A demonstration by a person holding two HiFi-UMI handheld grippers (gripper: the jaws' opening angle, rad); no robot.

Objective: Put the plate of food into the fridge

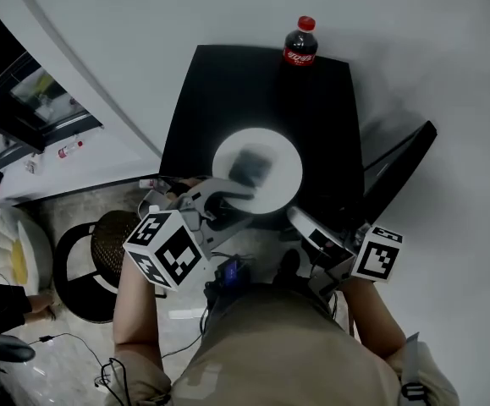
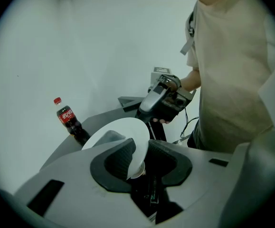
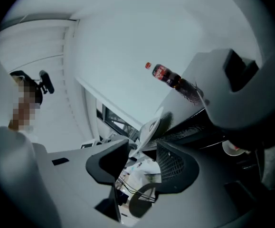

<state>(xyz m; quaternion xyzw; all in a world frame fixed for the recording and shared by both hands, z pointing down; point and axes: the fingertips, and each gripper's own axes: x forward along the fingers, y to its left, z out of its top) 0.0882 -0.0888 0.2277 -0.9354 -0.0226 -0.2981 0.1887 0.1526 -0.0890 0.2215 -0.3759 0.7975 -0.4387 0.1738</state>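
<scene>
Closest, at lower centre-left in the head view, the left gripper (image 1: 226, 198) clamps the near rim of the white plate of food (image 1: 283, 161), which lies up-frame over the black fridge top (image 1: 219, 91). At lower right, the right gripper (image 1: 300, 221), jaws apart and empty, is nearer the open fridge door (image 1: 405, 155).

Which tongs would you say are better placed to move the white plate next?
Left, probably: the left tongs clamp the round white plate at its rim; the right tongs stand open and empty.

Beige T-shirt (image 1: 304, 345); grey left gripper (image 2: 139, 149) and right gripper (image 3: 143, 152) carry black-and-white marker cubes (image 1: 167, 249).
</scene>
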